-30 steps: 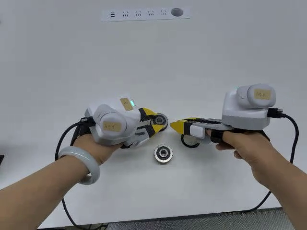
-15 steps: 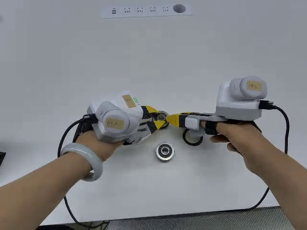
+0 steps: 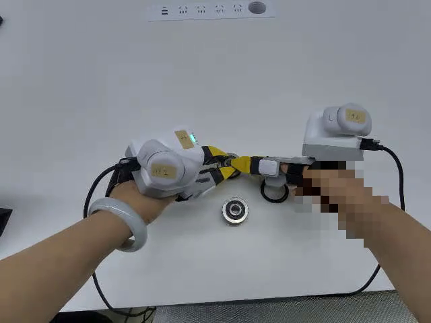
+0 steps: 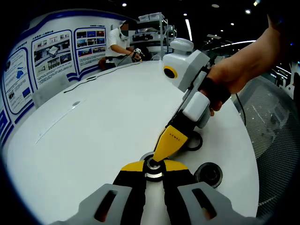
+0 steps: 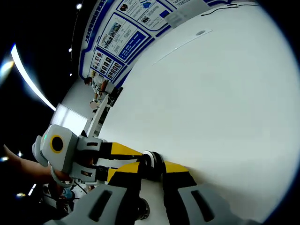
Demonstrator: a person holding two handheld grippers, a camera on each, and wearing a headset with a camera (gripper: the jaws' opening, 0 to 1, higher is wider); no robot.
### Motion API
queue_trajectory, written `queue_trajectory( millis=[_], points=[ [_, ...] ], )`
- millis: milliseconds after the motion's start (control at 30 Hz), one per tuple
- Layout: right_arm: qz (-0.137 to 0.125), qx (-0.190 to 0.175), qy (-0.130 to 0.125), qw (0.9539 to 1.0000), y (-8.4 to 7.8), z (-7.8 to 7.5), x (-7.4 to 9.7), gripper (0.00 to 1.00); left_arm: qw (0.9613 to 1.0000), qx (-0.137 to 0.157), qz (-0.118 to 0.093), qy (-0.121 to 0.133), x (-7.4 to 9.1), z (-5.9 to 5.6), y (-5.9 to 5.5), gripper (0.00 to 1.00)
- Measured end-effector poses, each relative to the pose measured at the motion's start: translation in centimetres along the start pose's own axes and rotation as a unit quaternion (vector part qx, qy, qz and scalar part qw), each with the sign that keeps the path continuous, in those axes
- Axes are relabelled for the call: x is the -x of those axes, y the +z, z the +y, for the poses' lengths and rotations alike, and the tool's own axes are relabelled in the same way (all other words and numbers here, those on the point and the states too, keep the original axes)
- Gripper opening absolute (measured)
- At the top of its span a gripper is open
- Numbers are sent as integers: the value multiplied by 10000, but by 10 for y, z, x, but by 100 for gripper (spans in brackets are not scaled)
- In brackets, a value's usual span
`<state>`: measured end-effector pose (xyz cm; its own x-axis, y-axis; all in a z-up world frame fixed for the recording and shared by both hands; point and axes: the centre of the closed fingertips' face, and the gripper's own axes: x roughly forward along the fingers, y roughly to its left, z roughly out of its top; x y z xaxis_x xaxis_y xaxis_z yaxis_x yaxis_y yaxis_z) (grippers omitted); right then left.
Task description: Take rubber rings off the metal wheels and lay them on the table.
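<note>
desk [image 3: 202, 87]: white, smooth, faint sheen
held wheel [image 4: 152, 168]: bright polished metal
wheel on desk [image 3: 234, 210]: shiny metal hub, dark matt rim
loose ring [image 3: 274, 196]: black matt rubber
fingers [image 4: 131, 167]: yellow and black plastic, matt
right gripper [image 3: 238, 163]: smooth white plastic shell, slight gloss
bracelet [image 3: 137, 235]: pale, glossy

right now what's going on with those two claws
A person holds a claw in each hand over a white table. The left claw is shut on a wheel, and the right claw grips the same wheel from the other side, apparently working at its rim. One ring lies loose on the table, near a second wheel.
</note>
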<state>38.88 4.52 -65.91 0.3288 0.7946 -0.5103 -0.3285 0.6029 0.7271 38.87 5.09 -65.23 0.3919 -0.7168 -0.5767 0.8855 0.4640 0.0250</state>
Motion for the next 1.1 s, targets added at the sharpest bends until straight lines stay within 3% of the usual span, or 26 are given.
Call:
queue_trajectory(
  millis=[267, 700, 1100],
  points=[
    [18, -282, 205, 9994, -2, 4, 7, 16, 10000, 15, -7, 8, 0, 0, 0, 13],
    [-23, -421, 154, 9990, -3, -1, 6, 8, 10000, 23, -6, 2, 0, 0, 0, 13],
    [-9, -266, 92, 9996, -3, -1, 9, 7, 10000, -8, -7, -30, 0, -1, 0, 13]
  ],
)
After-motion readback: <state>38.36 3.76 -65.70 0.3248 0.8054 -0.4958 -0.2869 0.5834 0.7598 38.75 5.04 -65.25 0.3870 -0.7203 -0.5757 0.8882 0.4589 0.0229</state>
